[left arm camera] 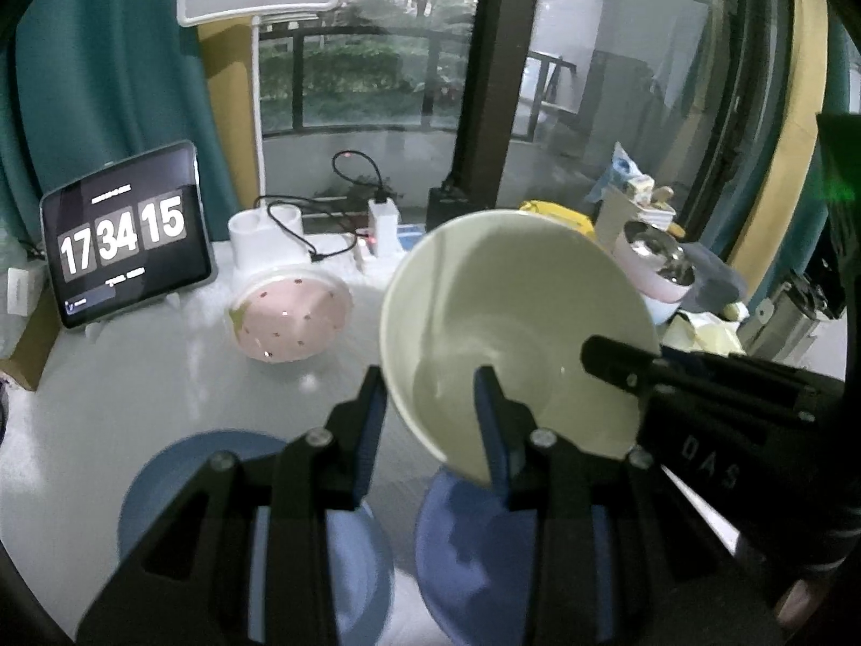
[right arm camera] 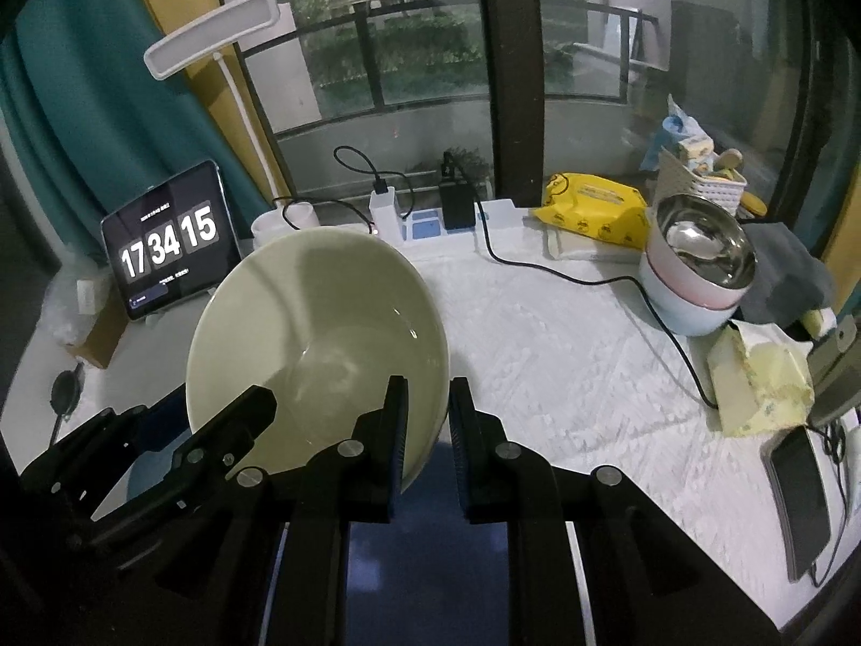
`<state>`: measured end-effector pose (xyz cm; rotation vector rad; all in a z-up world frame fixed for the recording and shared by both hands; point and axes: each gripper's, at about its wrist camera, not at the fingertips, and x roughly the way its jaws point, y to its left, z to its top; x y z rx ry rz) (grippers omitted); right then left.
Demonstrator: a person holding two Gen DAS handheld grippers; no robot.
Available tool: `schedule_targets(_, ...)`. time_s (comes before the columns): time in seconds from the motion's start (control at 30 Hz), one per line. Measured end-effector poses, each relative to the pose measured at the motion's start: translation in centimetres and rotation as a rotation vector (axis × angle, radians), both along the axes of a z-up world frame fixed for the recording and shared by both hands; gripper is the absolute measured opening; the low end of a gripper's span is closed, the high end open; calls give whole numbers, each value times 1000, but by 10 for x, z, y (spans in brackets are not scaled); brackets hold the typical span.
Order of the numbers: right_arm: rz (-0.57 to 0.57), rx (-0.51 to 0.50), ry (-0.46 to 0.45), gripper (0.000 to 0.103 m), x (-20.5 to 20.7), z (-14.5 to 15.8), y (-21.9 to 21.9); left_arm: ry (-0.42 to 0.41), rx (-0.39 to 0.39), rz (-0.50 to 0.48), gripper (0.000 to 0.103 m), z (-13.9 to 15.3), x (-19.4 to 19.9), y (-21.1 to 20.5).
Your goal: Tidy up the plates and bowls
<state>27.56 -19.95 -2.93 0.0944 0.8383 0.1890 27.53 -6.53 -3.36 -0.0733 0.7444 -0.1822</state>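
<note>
While tilted steeply, hollow facing back toward both cameras, rim running top to bottom, hangs clear above the white table: a smooth, glossy, round cream bowl. Pinched on its left rim by the left gripper and on its right rim by the right gripper. Directly beneath the fingers, two matte blue plates.

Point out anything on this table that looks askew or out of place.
The pink speckled bowl lies tipped on its side near the lamp base, opening facing the camera, not upright. The cream bowl is tilted too, but both grippers hold its rim. Nothing looks spilled or broken.
</note>
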Motion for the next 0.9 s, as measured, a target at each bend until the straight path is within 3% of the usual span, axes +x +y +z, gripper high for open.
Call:
schedule_targets(0.5, -30, 27, 18, 16, -37, -9, -23, 19, 8, -33, 34, -5, -33, -19)
schedule_targets(0.9, -48, 46, 73, 16, -55, -35, -31, 76, 32, -48, 34, -31, -50, -31)
